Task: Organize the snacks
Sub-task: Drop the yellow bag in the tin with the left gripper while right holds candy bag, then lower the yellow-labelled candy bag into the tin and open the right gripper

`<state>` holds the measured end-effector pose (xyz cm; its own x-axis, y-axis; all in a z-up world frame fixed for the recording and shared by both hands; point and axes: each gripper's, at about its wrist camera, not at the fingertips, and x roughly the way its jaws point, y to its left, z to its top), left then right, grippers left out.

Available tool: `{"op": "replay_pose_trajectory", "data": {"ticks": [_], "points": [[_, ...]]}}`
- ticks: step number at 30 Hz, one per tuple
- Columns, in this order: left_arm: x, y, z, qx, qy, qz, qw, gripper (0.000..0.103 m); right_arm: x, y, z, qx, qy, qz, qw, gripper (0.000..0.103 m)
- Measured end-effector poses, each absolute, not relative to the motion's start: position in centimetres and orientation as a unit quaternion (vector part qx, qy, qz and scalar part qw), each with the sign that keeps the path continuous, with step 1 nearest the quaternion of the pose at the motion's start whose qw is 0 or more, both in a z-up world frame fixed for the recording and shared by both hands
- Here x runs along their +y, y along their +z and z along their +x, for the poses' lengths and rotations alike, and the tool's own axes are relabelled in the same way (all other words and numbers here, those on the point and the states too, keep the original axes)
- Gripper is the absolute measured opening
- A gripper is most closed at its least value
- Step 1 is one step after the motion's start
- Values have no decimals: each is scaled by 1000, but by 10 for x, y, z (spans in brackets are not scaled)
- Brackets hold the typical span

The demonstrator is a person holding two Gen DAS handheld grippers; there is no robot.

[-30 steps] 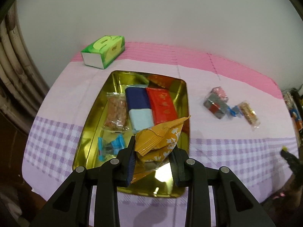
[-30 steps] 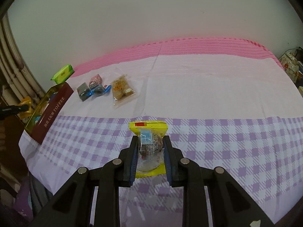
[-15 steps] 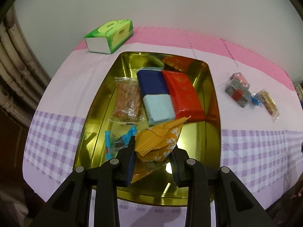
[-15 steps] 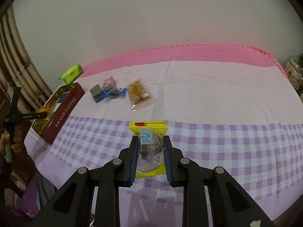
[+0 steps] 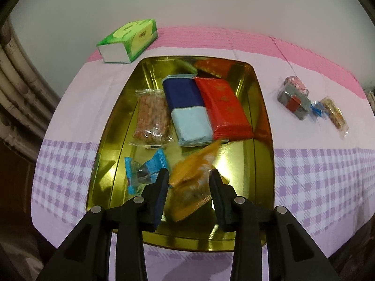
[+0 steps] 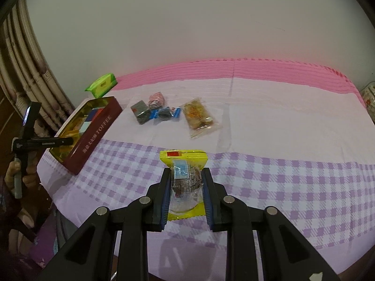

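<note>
Over the gold tin (image 5: 262, 126), my left gripper (image 5: 188, 182) stands apart, the blurred orange packet (image 5: 194, 182) loose between its fingers.
Five snacks lie inside; four wait on the cloth at two o'clock (image 5: 304, 103). My right gripper (image 6: 186, 181) clamps a yellow-wrapped cake (image 6: 185, 175). Whether the orange packet has landed, I cannot tell.

A pink-and-purple checked tablecloth (image 6: 269, 107) carries a gold tin (image 5: 262, 107), tissue box (image 5: 130, 39) and loose snacks (image 6: 173, 112).
</note>
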<state>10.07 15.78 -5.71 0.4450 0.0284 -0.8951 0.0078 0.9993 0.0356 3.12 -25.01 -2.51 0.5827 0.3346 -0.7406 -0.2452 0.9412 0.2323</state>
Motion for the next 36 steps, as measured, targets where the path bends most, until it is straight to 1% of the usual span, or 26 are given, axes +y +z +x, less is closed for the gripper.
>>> {"op": "replay_pose_trajectory", "data": {"ticks": [2, 4, 8, 10, 13, 20, 29, 36], "points": [[157, -54, 100, 524, 5, 18, 851, 43, -245, -22, 30, 425, 167, 50, 888, 23], [158, -48, 97, 520, 4, 15, 854, 56, -241, -19, 29, 423, 172, 49, 888, 23], [160, -29, 87, 499, 3, 6, 867, 63, -229, -10, 30, 416, 187, 49, 888, 23], [162, -17, 79, 485, 7, -4, 875, 70, -219, -5, 31, 412, 199, 46, 888, 23], [168, -1, 63, 465, 32, -14, 885, 75, -198, 2, 35, 409, 223, 40, 884, 23], [210, 20, 19, 417, 143, -31, 897, 75, -125, 15, 53, 401, 294, 13, 867, 23], [227, 12, 16, 425, 159, -25, 891, 75, -28, 15, 92, 418, 372, 25, 828, 23], [230, 16, 14, 417, 164, -26, 894, 76, 48, -10, 121, 456, 406, 37, 791, 23]]}}
